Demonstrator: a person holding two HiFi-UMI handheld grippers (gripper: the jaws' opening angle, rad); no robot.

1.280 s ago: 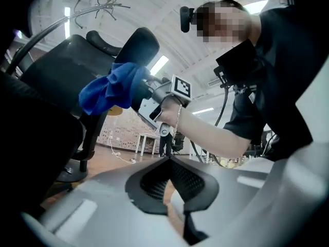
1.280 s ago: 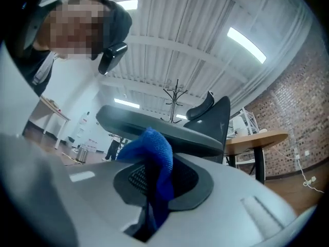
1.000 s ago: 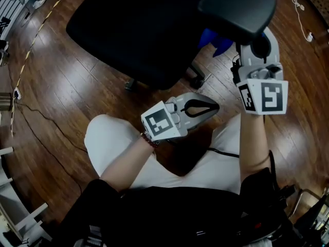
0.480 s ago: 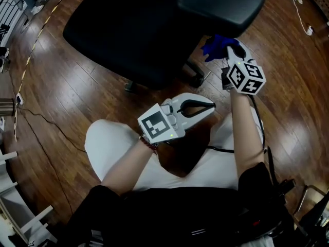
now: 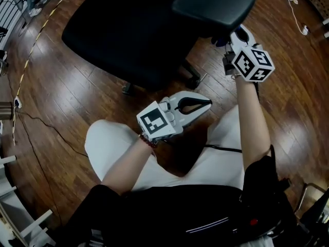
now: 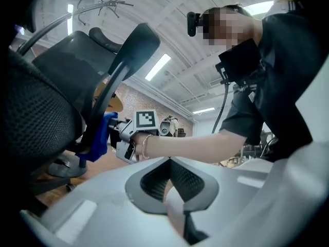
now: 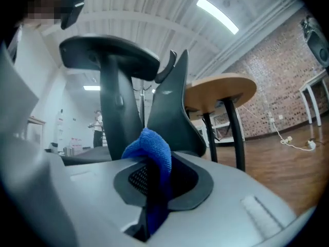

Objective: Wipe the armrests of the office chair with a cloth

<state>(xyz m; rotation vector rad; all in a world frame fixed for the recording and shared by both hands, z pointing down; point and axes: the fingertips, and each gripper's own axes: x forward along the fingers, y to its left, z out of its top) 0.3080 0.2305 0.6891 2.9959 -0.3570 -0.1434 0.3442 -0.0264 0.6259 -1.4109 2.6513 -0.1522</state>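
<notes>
The right hand-held gripper [image 7: 154, 181] has its jaws clamped on a blue cloth [image 7: 151, 151]. The cloth is a nubbly, towel-like fabric, bunched into a narrow fold. Its long axis runs up out of the jaws to a rounded crest, which points at the upright post of the armrest [image 7: 115, 107]. The left gripper view shows this from the side: the cloth sits low against that dark post, under the pad, though actual contact cannot be confirmed.

From the head view the cloth is almost wholly hidden beneath the smooth, black, oblong armrest pad [image 5: 216, 4]. The pad's long axis lies roughly left to right. The right hand-held gripper reaches under its right end. The office chair [image 5: 123, 35] has a broad dark seat, and the left gripper view shows a mesh weave on it. It stands on a glossy wood-plank floor [image 5: 77, 96].

The left hand-held gripper [image 5: 206, 103] is held over the person's lap, apart from the chair. Its jaw tips are together with nothing between them.
</notes>
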